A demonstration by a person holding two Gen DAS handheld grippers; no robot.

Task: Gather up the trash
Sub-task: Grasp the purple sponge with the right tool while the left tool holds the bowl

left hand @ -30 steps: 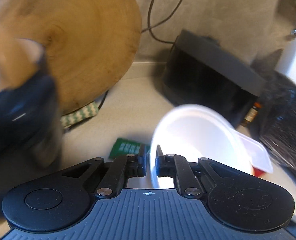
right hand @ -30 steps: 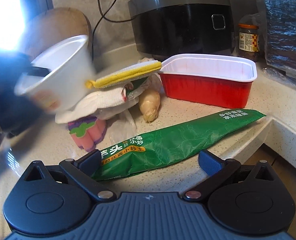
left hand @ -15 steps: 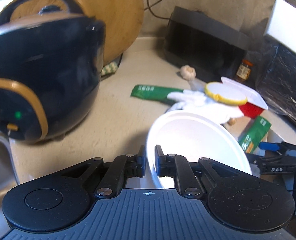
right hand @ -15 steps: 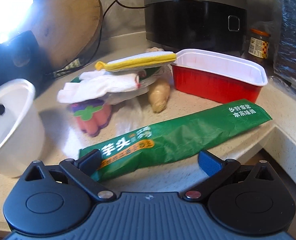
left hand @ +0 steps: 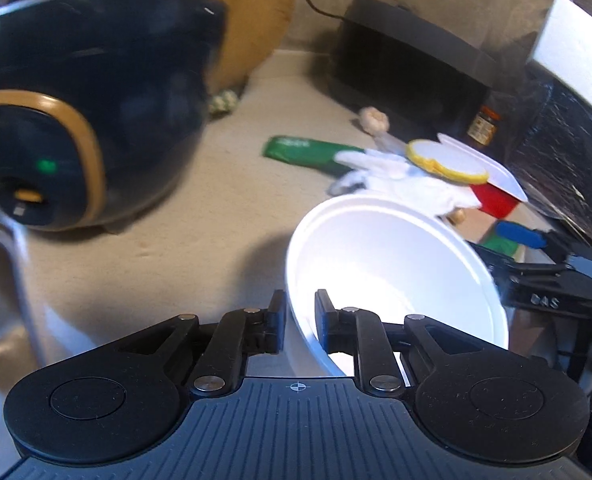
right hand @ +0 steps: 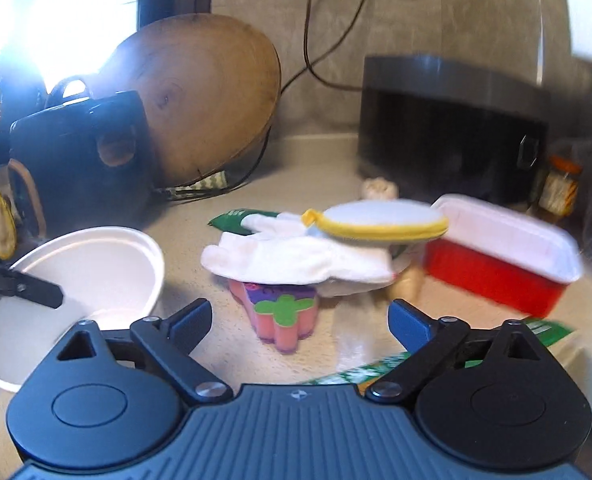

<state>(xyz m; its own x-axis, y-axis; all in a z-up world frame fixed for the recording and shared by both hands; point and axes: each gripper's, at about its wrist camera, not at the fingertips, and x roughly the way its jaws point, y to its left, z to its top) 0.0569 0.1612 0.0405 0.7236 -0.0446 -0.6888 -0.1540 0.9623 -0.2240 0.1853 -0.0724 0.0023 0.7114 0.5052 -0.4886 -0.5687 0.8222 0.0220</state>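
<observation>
Where left gripper (left hand: pixel 299 304) fingers loosen around white bowl (left hand: pixel 391 264) rim, right gripper (right hand: pixel 299 314) fingers narrow, seemingly empty.

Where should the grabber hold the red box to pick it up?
Best on the red box's white rim, probably the long side wall facing the camera: one finger inside, one outside, coming down from above. The box is open-topped and looks empty, and its whole width seems too wide for the right gripper, whose jaws are closing on nothing.

Beige countertop (right hand: pixel 319 152), grey wall (right hand: pixel 435 8), bright window (right hand: pixel 56 12).
</observation>
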